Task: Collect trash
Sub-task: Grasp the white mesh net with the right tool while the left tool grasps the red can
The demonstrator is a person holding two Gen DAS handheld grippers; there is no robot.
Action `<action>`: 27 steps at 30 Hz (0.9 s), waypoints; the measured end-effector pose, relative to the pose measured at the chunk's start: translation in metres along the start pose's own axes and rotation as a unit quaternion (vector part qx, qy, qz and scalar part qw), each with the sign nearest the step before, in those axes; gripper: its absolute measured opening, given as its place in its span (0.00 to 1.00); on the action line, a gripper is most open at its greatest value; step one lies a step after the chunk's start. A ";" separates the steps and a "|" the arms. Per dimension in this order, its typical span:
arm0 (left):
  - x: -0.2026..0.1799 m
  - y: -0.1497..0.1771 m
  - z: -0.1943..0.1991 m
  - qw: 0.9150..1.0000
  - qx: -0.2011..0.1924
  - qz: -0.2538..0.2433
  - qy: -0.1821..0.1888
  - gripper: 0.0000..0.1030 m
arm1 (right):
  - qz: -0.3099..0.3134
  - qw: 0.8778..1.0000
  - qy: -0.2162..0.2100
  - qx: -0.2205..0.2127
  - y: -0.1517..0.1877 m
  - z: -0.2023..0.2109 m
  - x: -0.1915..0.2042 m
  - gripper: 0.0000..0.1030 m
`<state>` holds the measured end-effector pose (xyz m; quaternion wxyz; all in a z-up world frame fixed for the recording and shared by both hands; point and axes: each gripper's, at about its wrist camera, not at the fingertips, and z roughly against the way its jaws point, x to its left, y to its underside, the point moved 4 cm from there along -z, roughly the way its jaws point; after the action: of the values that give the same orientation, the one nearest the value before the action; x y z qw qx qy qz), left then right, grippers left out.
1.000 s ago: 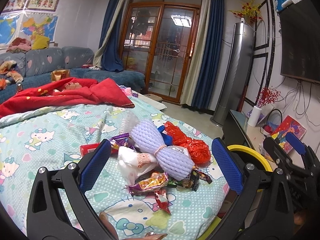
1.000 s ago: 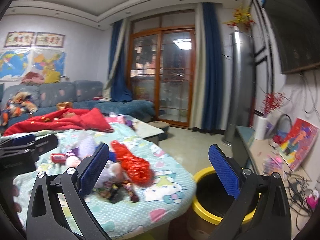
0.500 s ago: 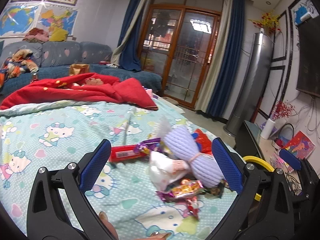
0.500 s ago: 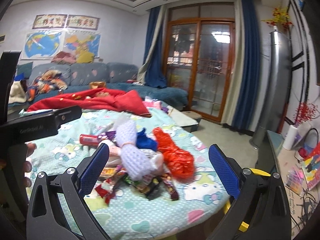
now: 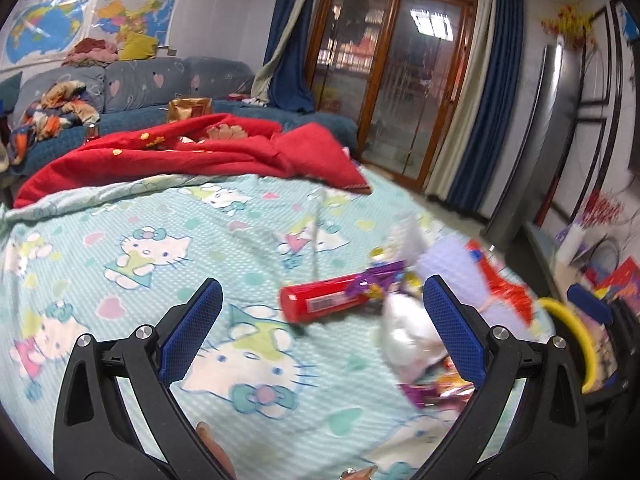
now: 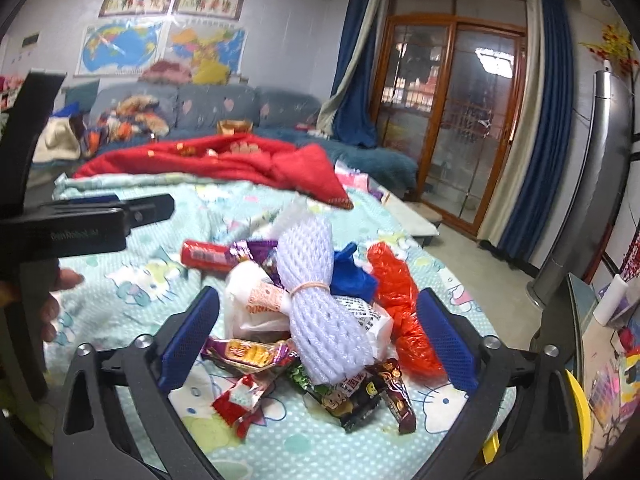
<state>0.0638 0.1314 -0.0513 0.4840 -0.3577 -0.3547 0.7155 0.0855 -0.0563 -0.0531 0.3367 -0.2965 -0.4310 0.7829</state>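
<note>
A pile of trash lies on the Hello Kitty sheet [image 6: 132, 300]: a white foam net bundle [image 6: 316, 304], a red plastic bag [image 6: 400, 316], a blue scrap [image 6: 354, 276], a red tube wrapper [image 6: 204, 255], a white bag [image 6: 256, 304] and several snack wrappers [image 6: 248, 354]. My right gripper [image 6: 316, 344] is open and empty, just in front of the pile. My left gripper [image 5: 320, 330] is open and empty above the sheet, with the red tube wrapper [image 5: 324, 302] between its jaws and the blurred pile [image 5: 416, 332] to its right. The left gripper also shows in the right wrist view [image 6: 100, 220].
A yellow-rimmed bin [image 6: 578, 412] stands off the bed's right edge and also shows in the left wrist view [image 5: 576, 340]. A red blanket [image 5: 192, 158] lies at the far side of the bed, a sofa [image 6: 224, 108] behind it. A low cabinet [image 6: 600, 332] stands at the right.
Both grippers have swung left. The pile now sits centred before the right gripper and has shifted to the right in the left wrist view. Both jaws stay open.
</note>
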 end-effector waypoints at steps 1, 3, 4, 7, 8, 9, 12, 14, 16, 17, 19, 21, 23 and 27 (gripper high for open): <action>0.003 0.000 -0.006 1.000 0.008 -0.008 -0.003 0.90 | 0.001 1.000 -0.007 0.012 0.000 -0.007 0.000 0.79; 0.009 0.000 -0.019 0.999 0.029 -0.022 -0.002 0.90 | 0.003 1.000 -0.010 0.027 0.002 -0.016 0.000 0.77; 0.010 0.000 -0.024 0.999 0.039 -0.027 0.001 0.90 | 0.003 0.999 -0.011 0.035 0.003 -0.021 -0.001 0.74; 0.011 0.000 -0.042 0.996 0.069 -0.057 0.016 0.90 | 0.005 0.999 -0.013 0.044 0.005 -0.028 -0.005 0.74; 0.011 0.001 -0.048 0.994 0.076 -0.071 0.019 0.90 | 0.006 0.999 -0.013 0.047 0.005 -0.029 -0.006 0.73; 0.011 0.002 -0.054 0.992 0.085 -0.085 0.023 0.90 | 0.008 0.999 -0.013 0.049 0.006 -0.030 -0.006 0.72; 0.012 0.004 -0.074 0.988 0.113 -0.100 0.046 0.89 | 0.011 0.998 -0.016 0.059 0.008 -0.034 -0.007 0.68; 0.013 0.005 -0.082 0.985 0.124 -0.103 0.058 0.87 | 0.015 0.998 -0.017 0.062 0.011 -0.035 -0.008 0.66; 0.013 0.006 -0.090 0.983 0.134 -0.103 0.072 0.81 | 0.016 0.997 -0.021 0.066 0.012 -0.038 -0.011 0.64; 0.013 0.007 -0.094 0.982 0.140 -0.101 0.081 0.80 | 0.016 0.997 -0.025 0.069 0.013 -0.040 -0.011 0.62; 0.014 0.010 -0.100 0.979 0.150 -0.092 0.101 0.73 | 0.018 0.996 -0.030 0.076 0.015 -0.044 -0.010 0.61; 0.015 0.013 -0.106 0.977 0.160 -0.084 0.113 0.69 | 0.020 0.996 -0.034 0.085 0.019 -0.047 -0.008 0.59; 0.015 0.016 -0.110 0.975 0.168 -0.077 0.121 0.62 | 0.022 0.995 -0.039 0.094 0.023 -0.050 -0.007 0.52; 0.017 0.020 -0.113 0.974 0.173 -0.065 0.134 0.50 | 0.020 0.993 -0.050 0.102 0.028 -0.052 -0.006 0.39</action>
<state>0.1464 0.1601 -0.1270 0.6275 -0.3367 -0.1800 0.6786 0.1210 -0.0479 -0.1002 0.3275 -0.2297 -0.3591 0.8432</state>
